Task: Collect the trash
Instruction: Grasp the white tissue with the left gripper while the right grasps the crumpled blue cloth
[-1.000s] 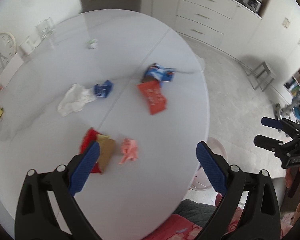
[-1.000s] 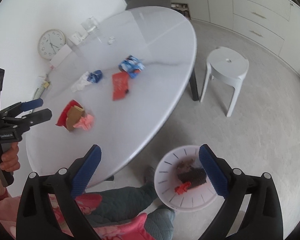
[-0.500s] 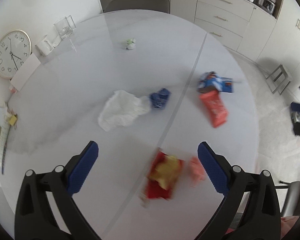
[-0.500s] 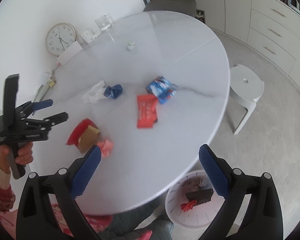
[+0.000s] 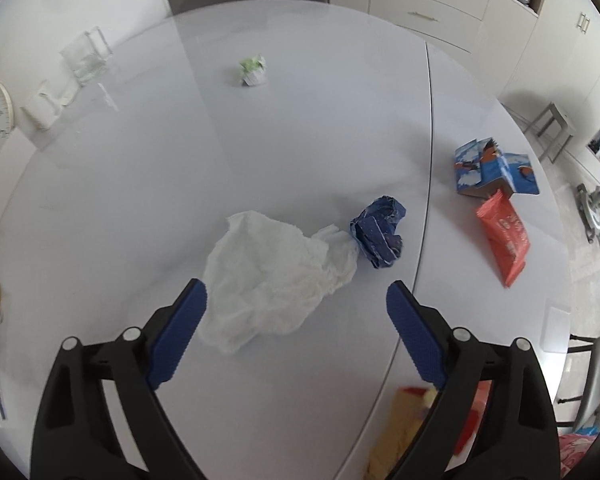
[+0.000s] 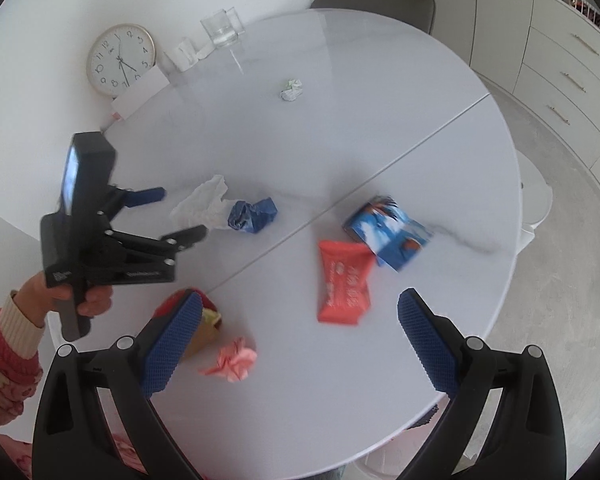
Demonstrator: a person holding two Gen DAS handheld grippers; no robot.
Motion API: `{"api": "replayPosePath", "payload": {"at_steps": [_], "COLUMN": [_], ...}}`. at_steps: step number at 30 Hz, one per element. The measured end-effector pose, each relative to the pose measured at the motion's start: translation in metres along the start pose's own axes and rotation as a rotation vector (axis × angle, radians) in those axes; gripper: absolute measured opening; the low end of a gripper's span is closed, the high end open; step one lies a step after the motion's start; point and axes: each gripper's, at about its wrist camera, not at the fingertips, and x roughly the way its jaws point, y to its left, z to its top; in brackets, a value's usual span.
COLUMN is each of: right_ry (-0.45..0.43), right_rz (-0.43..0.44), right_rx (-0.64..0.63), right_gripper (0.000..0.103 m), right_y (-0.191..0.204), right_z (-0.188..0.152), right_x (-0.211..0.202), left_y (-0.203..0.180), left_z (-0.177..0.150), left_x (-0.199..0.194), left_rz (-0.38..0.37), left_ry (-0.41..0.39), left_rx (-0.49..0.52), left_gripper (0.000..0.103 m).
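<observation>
Left gripper (image 5: pixel 296 300) hovers over the white round table (image 5: pixel 300 140), jaws spread wide, nothing between them; the crumpled white tissue (image 5: pixel 272 280) lies on the table just ahead, partly framed by its blue pads (image 5: pixel 180 332). A crumpled blue wrapper (image 5: pixel 380 236) touches the tissue's right end. Further right, past the table seam, an orange-red snack packet (image 5: pixel 504 236) lies flat, with a blue printed carton (image 5: pixel 492 168) at its far end, touching. A small green-white paper ball (image 5: pixel 253 70) sits alone on the far side, well apart from the rest. Right gripper (image 6: pixel 298 340) is also wide open and empty, over the near edge of the table. In the right wrist view a pink crumpled wad (image 6: pixel 232 362) lies near, between its fingers, beside a red and tan wrapper (image 6: pixel 204 320) partly hidden by the left pad. A wall clock (image 6: pixel 120 60) and clear glasses (image 6: pixel 222 28) stand at the far left edge. The person's left hand (image 6: pixel 88 300) holds the left gripper's handle.
</observation>
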Motion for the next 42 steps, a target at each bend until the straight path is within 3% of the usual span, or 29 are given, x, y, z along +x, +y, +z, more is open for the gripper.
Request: {"api": "replayPosePath", "payload": {"at_steps": [2,5,10,14,17,25,31,36,38,42], "right_ry": [0.008,0.021,0.038,0.049,0.069,0.107,0.129,0.161,0.163,0.164], "right_rz": [0.001,0.002,0.004,0.018,0.033,0.063,-0.01,-0.036,-0.056,-0.025], "right_rx": [0.005,0.006,0.004,-0.03,-0.05,-0.137,-0.218,-0.245,-0.264,-0.256], "right_gripper": [0.098,0.098,0.098,0.098,0.098,0.098,0.097,0.075,0.058,0.038], "right_y": [0.002,0.005,0.011,0.022,0.029,0.05,0.059,0.062,0.063,0.062], "right_z": [0.007,0.014,0.025,0.034,0.04,0.062,0.064,0.062,0.062,0.062], "right_x": [0.008,0.017,0.03,0.043,0.056,0.112,0.15,0.164,0.166,0.159], "left_y": [0.001,0.005,0.01,0.013,0.017,0.044,0.053,0.05,0.048,0.049], "left_z": [0.002,0.005,0.007,0.003,0.001,-0.006,-0.012,-0.017,-0.018,-0.026], "left_x": [0.012,0.026,0.036,0.036,0.036,0.006,-0.023,-0.032,-0.033,-0.042], "left_rz": [-0.006,-0.012,-0.035,-0.088,-0.111,-0.144,-0.157,-0.146,-0.137,-0.131], "left_ry": [0.013,0.024,0.037,0.03,0.02,-0.033,-0.076,-0.077,-0.075,-0.082], "left_rx": [0.004,-0.002,-0.01,-0.017,-0.041,-0.181,-0.243,-0.256,-0.264,-0.274], "left_gripper": [0.084,0.065,0.056,0.025,0.015,0.013,0.013,0.013,0.013,0.013]}}
